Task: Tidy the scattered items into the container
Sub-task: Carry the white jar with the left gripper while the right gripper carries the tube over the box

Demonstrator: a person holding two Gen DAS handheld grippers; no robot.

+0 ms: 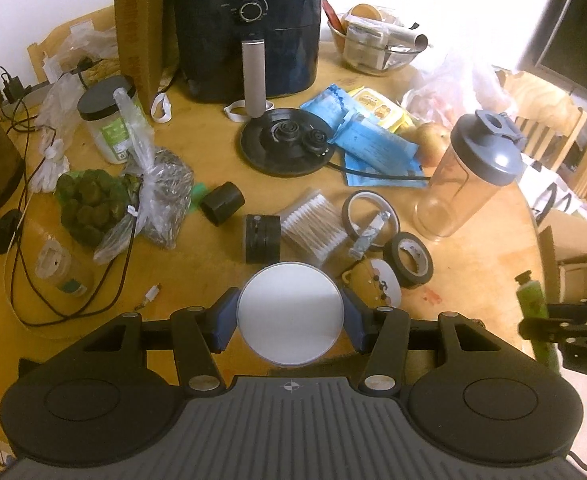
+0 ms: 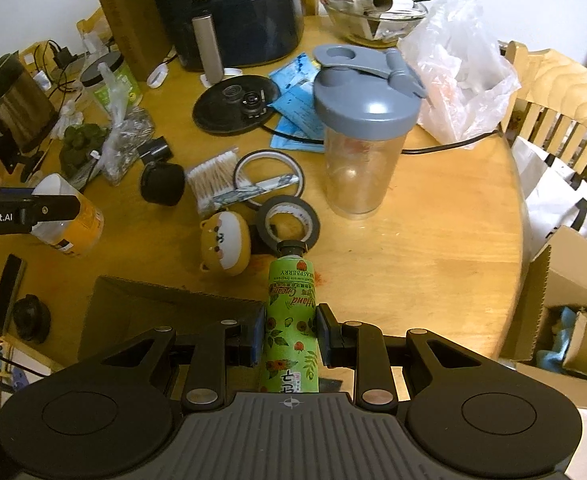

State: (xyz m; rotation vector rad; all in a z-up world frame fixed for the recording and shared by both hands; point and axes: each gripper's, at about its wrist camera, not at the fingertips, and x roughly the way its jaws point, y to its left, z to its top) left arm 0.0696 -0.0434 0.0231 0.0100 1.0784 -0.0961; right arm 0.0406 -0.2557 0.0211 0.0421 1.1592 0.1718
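Left wrist view: our left gripper (image 1: 289,318) clamps a round can, whose flat silver lid (image 1: 289,314) fills the gap between the blue pads (image 1: 224,322), above the round wooden table (image 1: 473,264). Going left to right beyond it, we see a bag of green balls (image 1: 87,204), a white jar with a black lid (image 1: 107,122), a black cylinder (image 1: 222,203), a black clip-like block (image 1: 262,239), a pack of cotton swabs (image 1: 313,226), a thin tape ring (image 1: 369,214), a yellow dog-shaped case (image 1: 381,282), a black tape roll (image 1: 411,260) touching that case, and a clear shaker bottle with a grey lid (image 1: 465,178). The air fryer (image 1: 245,28) stands at the back. In the right wrist view, the yellow can (image 2: 71,222) in our left gripper shows at the left edge, held tilted. Our right gripper (image 2: 289,340) is closed on a green hand cream tube (image 2: 291,320), its black cap pointing away from us and ending just in front of the black tape roll (image 2: 289,220). A brown cardboard flap (image 2: 153,312) lies just left of the tube; we cannot tell whether it belongs to the container. At the far right, off the table, an open cardboard box (image 2: 565,312) sits with items inside.
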